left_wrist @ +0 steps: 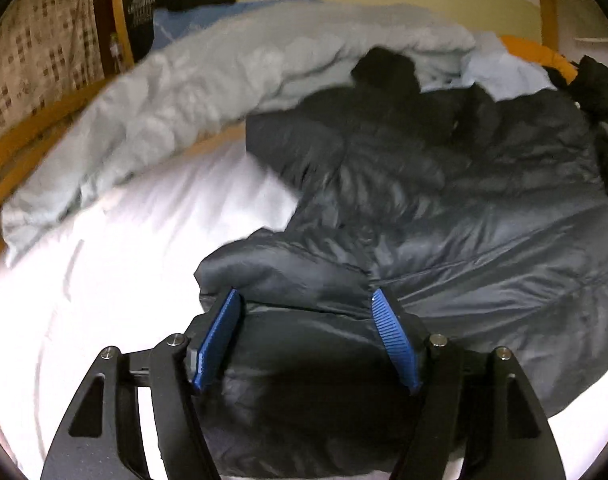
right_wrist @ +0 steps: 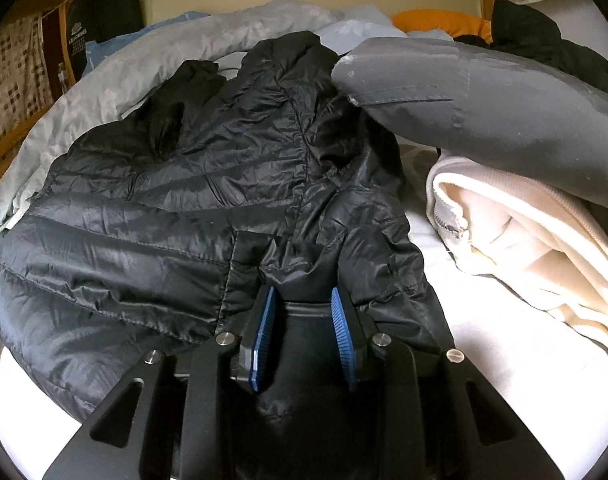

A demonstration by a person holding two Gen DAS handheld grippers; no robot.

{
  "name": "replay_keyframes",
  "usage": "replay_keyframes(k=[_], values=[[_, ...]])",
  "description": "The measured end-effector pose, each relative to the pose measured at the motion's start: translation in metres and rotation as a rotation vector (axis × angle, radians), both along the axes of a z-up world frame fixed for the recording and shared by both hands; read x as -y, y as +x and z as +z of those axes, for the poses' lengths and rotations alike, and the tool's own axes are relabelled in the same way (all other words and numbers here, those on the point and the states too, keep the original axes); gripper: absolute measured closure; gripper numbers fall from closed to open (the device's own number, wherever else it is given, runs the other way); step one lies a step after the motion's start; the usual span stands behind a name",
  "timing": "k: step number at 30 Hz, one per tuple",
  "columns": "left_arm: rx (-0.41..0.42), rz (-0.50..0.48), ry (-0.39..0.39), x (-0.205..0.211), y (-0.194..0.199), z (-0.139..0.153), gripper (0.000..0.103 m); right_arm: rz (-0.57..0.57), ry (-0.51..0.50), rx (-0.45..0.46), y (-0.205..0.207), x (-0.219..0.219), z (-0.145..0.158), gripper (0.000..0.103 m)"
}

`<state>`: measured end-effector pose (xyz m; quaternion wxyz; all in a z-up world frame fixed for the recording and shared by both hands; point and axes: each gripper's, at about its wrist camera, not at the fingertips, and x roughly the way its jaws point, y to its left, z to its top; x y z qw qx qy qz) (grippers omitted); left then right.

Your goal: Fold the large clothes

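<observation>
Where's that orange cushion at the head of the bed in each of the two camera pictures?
Left wrist view: the orange cushion peeks out at upper right, behind the black puffer jacket.
Right wrist view: the orange cushion sits at top, right of centre, behind the grey garment.
Shared landmark: the black puffer jacket, spread over the white sheet in both.

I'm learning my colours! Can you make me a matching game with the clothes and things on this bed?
Things:
1. puffy jacket
2. zip-up top
3. pillow
4. pads on the tongs

Colours:
A. blue
B. cream
C. black
D. orange

Pairs: 1-C, 2-B, 3-D, 4-A
</observation>
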<state>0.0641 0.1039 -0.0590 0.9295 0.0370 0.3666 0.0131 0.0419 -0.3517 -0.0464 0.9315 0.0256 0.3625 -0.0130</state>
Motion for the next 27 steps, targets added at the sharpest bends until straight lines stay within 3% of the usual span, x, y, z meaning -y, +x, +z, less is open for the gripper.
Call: replay_keyframes(k=[2,5,12,14,16,19,20,22,25,27], values=[[-0.051,0.018,-0.056,-0.006,0.008,-0.009,0.028,0.000,-0.001,-0.004,0.001,0.000,0.000,0.071],[-0.070,0.031,-0.044,-0.003,0.013,-0.015,0.023,-0.002,-0.018,-0.008,0.002,-0.002,0.000,0.071],[-0.052,0.033,-0.046,-0.002,0.010,-0.014,0.023,0.002,0.000,-0.011,0.002,0.000,0.000,0.071],[0.006,0.033,-0.026,0.000,-0.001,-0.007,0.032,0.001,-0.002,-0.008,0.002,0.000,0.000,0.071],[0.111,0.022,0.043,0.011,-0.024,0.008,0.038,-0.006,-0.001,0.025,-0.003,0.001,0.005,0.071],[0.309,-0.088,0.082,0.036,-0.067,0.038,0.038,-0.028,0.002,0.175,-0.028,0.004,0.028,0.070],[0.369,-0.130,0.073,0.044,-0.081,0.050,0.036,-0.028,0.000,0.213,-0.035,0.003,0.036,0.067],[0.407,-0.197,0.029,0.058,-0.100,0.067,0.035,-0.012,0.007,0.262,-0.050,-0.005,0.054,0.051],[0.355,-0.342,-0.131,0.079,-0.117,0.076,0.035,0.061,0.057,0.284,-0.066,-0.025,0.070,0.051],[0.321,-0.411,-0.192,0.096,-0.123,0.071,0.035,0.128,0.063,0.280,-0.072,-0.043,0.073,0.050]])
